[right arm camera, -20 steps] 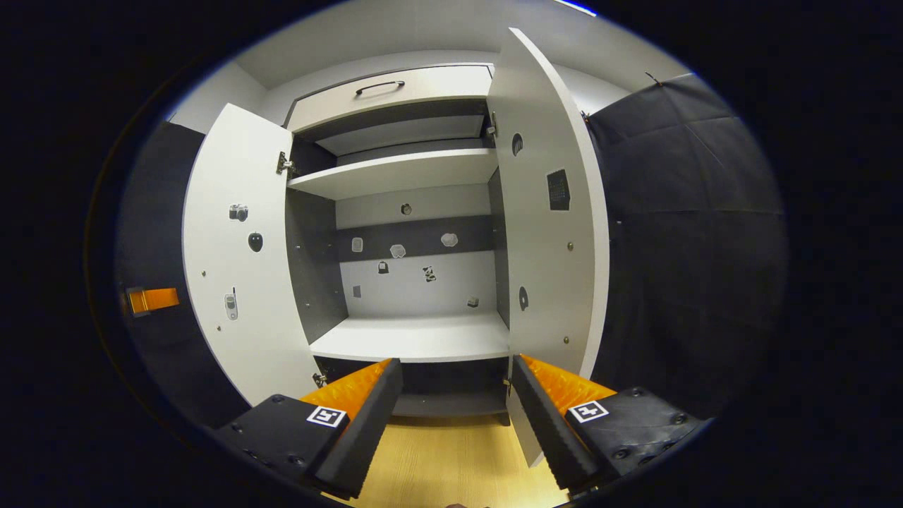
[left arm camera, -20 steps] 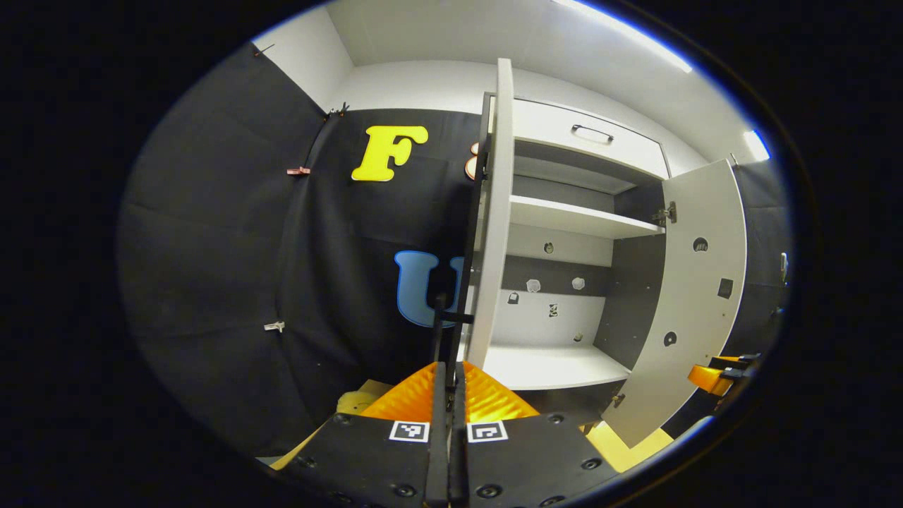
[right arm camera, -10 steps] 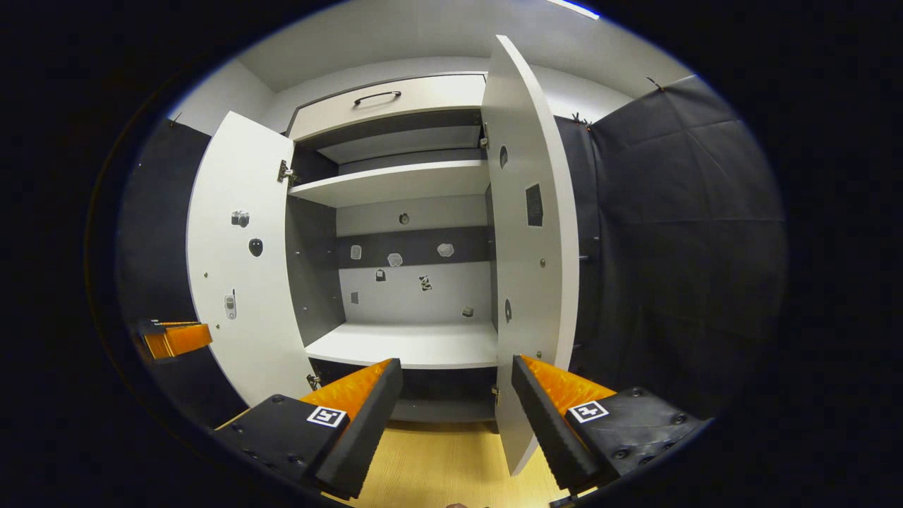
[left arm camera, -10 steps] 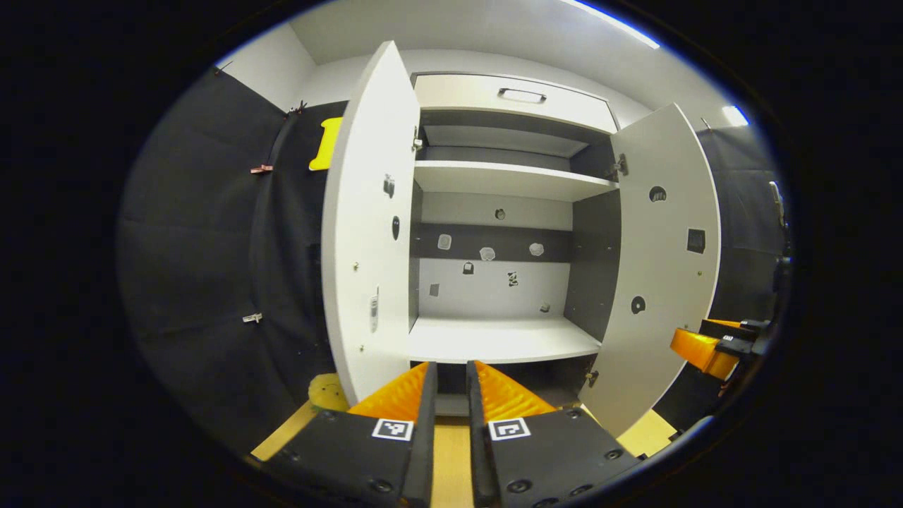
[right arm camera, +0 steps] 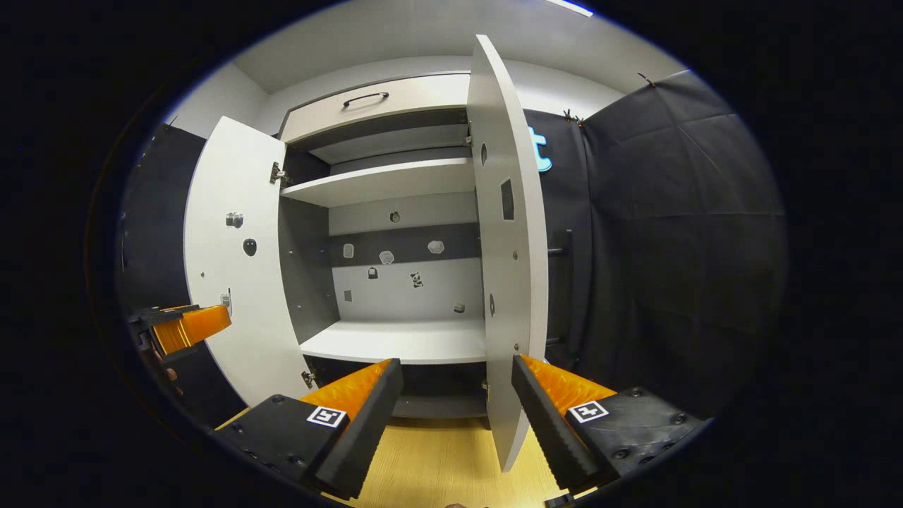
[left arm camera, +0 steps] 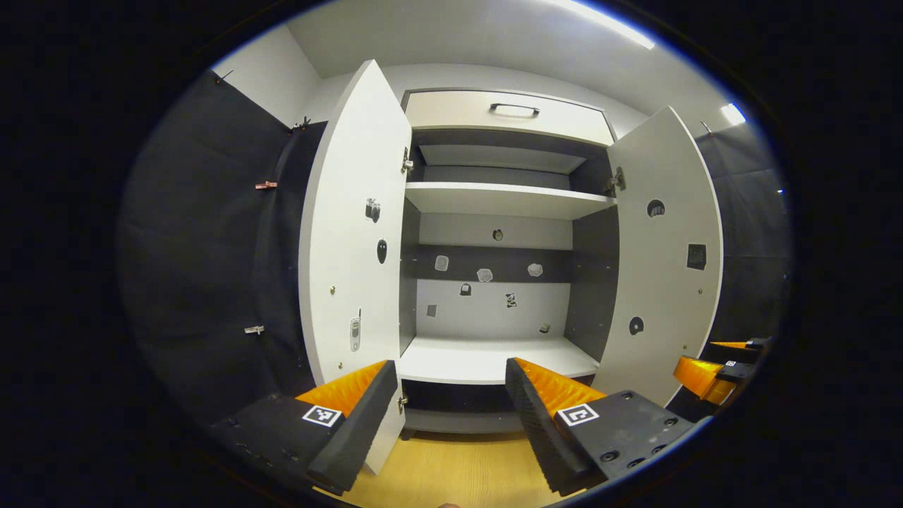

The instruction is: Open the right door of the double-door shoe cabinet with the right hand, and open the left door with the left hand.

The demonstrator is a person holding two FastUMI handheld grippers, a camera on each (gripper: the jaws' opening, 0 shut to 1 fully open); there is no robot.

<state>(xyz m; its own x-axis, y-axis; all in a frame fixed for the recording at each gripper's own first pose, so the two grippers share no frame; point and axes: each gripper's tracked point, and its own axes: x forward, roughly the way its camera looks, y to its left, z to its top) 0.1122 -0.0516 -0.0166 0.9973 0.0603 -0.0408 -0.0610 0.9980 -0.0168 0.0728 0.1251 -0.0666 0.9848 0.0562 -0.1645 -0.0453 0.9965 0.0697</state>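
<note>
**Both doors open, claws free**

Cabinet (left arm camera: 494,204) dead ahead on the wood floor (left arm camera: 451,473), shelves bare, drawer (left arm camera: 504,116) on top. Left door (left arm camera: 353,247) swung wide; right door (left arm camera: 667,247) swung wide too, seen nearly edge-on (right arm camera: 508,247) from the right gripper view. Left claw (left arm camera: 444,423) spread, pinching nothing, just in front of the left door's lower edge. Right claw (right arm camera: 458,423) spread likewise, empty, beside the right door's bottom corner. Small stickers (left arm camera: 484,274) across the back panel.
</note>
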